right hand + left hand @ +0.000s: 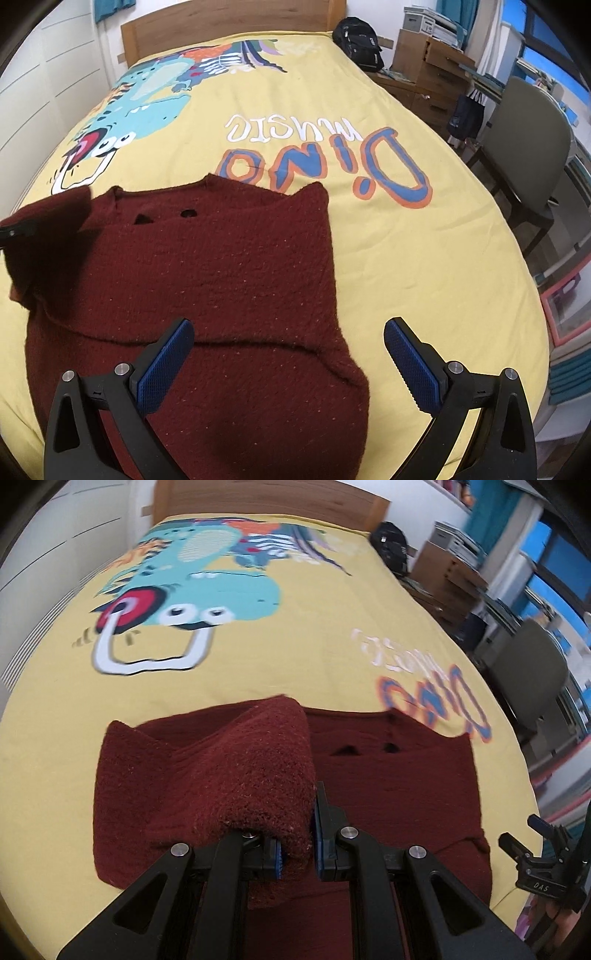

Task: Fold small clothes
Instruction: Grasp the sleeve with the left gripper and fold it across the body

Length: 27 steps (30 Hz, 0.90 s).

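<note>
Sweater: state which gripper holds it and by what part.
The left gripper is shut on the maroon sweater, pinching a lifted fold at its left side. The right gripper is open, holding nothing.

Lighting even, bright; heavy fisheye warp w/ dark corners.
Left view motion-blurred on yellow printed cotton bedspread (314, 635); right view sharp.

we find the left tongs (297, 853) clamped on a raised fold of the dark red knit garment (388, 794), which lies on the bed's yellow dinosaur-print cover (314, 646). the fold drapes over the left finger. the right tongs (535, 864) show at the frame's right edge.
</note>
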Each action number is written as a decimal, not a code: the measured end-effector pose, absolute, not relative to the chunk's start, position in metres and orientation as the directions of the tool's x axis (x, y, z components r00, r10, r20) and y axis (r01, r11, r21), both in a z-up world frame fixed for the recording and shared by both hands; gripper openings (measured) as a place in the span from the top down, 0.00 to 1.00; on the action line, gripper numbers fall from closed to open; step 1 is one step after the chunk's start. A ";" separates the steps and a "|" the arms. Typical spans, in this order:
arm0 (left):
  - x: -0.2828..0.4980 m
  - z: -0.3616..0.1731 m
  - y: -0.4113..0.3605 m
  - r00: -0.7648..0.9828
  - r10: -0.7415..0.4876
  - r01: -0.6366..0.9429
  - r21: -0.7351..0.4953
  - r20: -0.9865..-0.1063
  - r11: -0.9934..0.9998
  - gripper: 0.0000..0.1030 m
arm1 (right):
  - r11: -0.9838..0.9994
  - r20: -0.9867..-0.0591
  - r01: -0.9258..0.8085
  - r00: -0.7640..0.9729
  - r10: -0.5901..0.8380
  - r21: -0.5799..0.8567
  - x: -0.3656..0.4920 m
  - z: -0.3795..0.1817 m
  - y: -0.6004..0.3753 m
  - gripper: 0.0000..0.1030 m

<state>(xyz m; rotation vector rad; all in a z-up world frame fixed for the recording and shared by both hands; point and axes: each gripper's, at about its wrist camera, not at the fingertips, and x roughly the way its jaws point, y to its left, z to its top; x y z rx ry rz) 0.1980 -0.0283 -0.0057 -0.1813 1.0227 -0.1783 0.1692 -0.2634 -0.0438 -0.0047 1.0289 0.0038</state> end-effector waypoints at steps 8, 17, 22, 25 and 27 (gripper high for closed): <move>0.204 -0.057 -0.083 0.429 -0.181 0.113 -0.147 -0.885 0.983 0.91 | 1.000 -0.886 0.018 0.463 0.006 0.016 0.169 -0.067 -0.275 0.01; 0.199 -0.110 -0.087 0.351 -0.128 0.100 -0.099 -0.927 0.990 0.89 | 0.998 -0.897 0.040 0.442 0.019 0.041 0.161 -0.080 -0.283 0.01; 0.202 -0.111 -0.085 0.322 -0.125 0.113 -0.093 -0.939 0.989 0.76 | 0.996 -0.900 0.058 0.434 0.035 0.067 0.157 -0.085 -0.285 0.01; 0.203 -0.108 -0.083 0.302 -0.128 0.099 -0.102 -0.945 0.990 0.42 | 0.997 -0.900 0.046 0.433 0.040 0.066 0.154 -0.085 -0.282 0.00; 0.202 -0.106 -0.082 0.288 -0.125 0.092 -0.102 -0.949 0.991 0.27 | 0.996 -0.898 0.043 0.437 0.047 0.073 0.152 -0.084 -0.282 0.01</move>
